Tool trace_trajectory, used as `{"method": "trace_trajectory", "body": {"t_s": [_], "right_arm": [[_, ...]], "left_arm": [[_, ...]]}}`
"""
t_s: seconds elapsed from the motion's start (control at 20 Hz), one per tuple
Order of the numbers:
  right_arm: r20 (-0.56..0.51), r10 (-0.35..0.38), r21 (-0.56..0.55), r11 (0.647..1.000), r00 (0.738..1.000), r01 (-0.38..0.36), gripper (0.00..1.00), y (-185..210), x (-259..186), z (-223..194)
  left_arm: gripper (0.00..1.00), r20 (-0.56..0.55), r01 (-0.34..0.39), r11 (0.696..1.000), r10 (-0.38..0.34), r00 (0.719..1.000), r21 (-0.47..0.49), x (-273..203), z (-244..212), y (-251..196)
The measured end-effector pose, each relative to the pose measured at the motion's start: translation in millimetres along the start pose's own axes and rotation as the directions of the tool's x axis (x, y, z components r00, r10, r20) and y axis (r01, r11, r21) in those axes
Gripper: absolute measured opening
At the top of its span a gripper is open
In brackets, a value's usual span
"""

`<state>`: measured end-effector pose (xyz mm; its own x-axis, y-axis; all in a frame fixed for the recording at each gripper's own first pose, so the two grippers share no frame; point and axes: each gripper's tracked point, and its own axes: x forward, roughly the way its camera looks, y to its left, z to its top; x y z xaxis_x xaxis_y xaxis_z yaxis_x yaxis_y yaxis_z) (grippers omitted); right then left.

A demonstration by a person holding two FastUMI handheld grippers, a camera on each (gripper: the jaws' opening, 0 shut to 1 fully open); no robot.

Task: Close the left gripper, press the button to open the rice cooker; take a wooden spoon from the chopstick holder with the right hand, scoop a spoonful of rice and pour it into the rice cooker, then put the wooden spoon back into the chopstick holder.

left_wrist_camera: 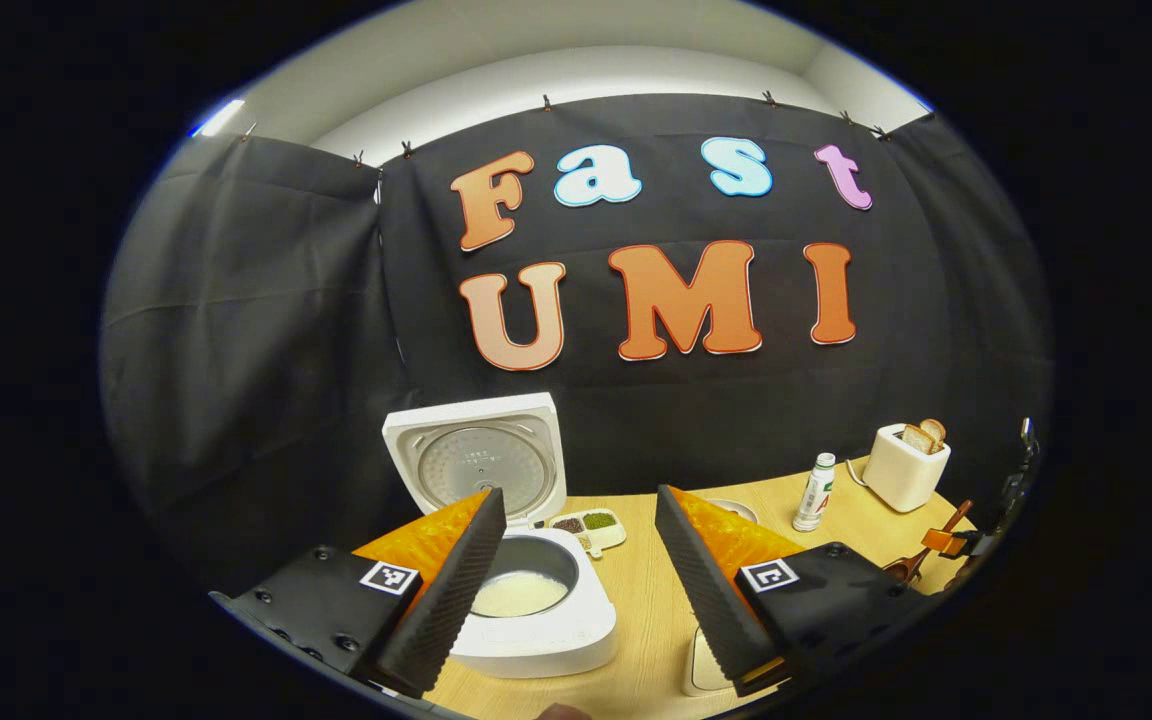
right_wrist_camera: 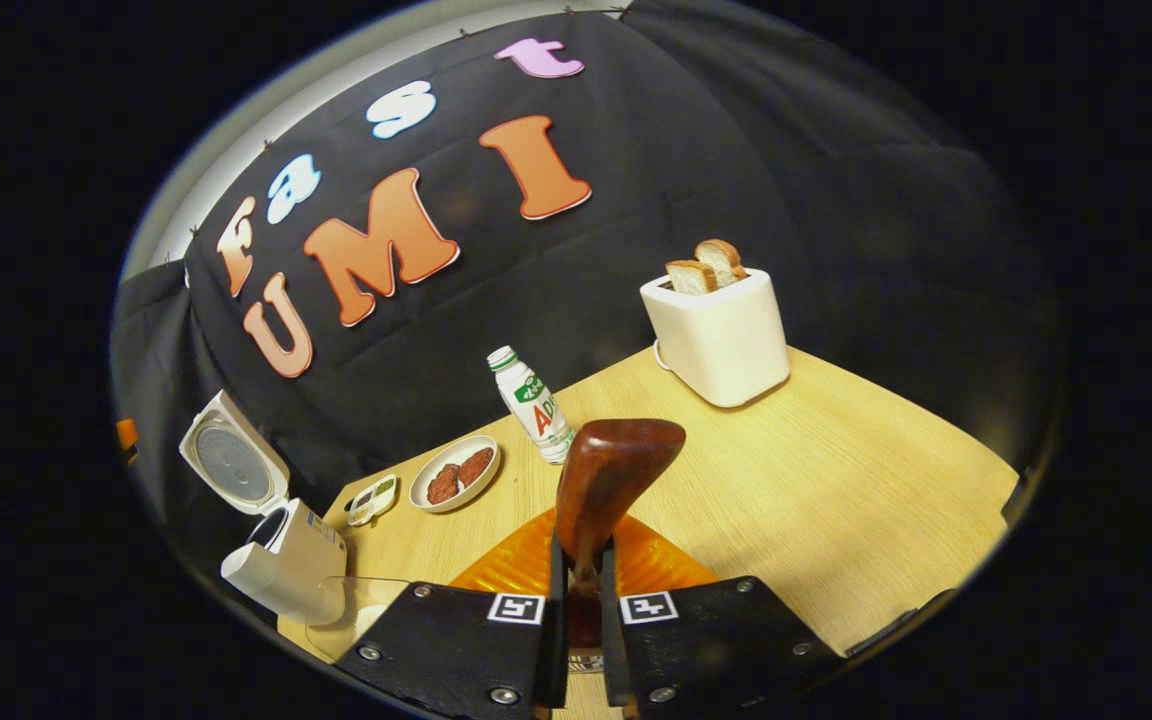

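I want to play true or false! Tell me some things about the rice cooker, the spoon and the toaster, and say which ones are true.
1. The rice cooker has its lid up. True.
2. The right gripper is empty. False: it is shut on the wooden spoon.
3. The left gripper is open. True.
4. The toaster has no bread in it. False: two slices stick out of the top.
5. The bottle lies flat on the table. False: it stands up.
6. The cooker's pot has something white in it. True.
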<state>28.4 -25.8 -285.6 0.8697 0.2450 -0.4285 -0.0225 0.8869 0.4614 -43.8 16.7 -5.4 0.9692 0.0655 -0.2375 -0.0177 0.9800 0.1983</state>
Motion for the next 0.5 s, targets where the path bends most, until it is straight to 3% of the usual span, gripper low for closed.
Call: {"method": "trace_trajectory", "body": {"t_s": [0.15,0.35,0.45,0.5], "right_arm": [[-0.049,-0.002,0.008,1.0,0.999,0.002,0.17,-7.1,-1.0,-23.0],[-0.055,-0.024,0.026,0.999,0.998,0.025,0.25,-10.7,0.5,-15.2],[-0.104,-0.055,0.023,0.998,0.993,0.058,0.35,-19.2,-3.5,-21.1],[-0.125,-0.071,0.014,0.997,0.99,0.073,0.47,-23.7,-9.9,-22.5]], "left_arm": [[1.0,0.004,0.009,1.0,-0.009,1.0,0.004,1.7,1.2,-3.9],[1.0,0.006,0.017,1.0,-0.017,1.0,-0.021,7.6,1.9,-1.8],[1.0,0.01,0.015,0.999,-0.015,1.0,-0.039,13.6,6.6,4.6],[1.0,0.01,0.013,0.998,-0.012,1.0,-0.054,17.1,9.5,9.8]]}}
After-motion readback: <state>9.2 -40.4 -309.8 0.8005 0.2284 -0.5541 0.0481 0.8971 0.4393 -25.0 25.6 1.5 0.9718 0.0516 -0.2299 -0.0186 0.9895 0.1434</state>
